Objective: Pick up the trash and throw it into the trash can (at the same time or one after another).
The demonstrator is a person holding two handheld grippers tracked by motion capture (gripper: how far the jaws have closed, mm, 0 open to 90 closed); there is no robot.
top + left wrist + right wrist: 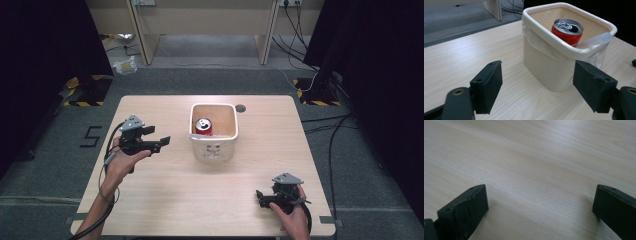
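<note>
Pale wood table (531, 162), grain running slantwise across the whole frame; right gripper (540, 205) with jaws spread wide, nothing between them; left-hand jaw rising from the bottom corner, black, its inner pad worn and ragged, small holes along the top edge; right-hand jaw at the far edge, cut off by the frame, smoother face, one small hole on top; soft shadows on the wood just beside each jaw; both jaws close over the tabletop, contact hard to judge.
</note>
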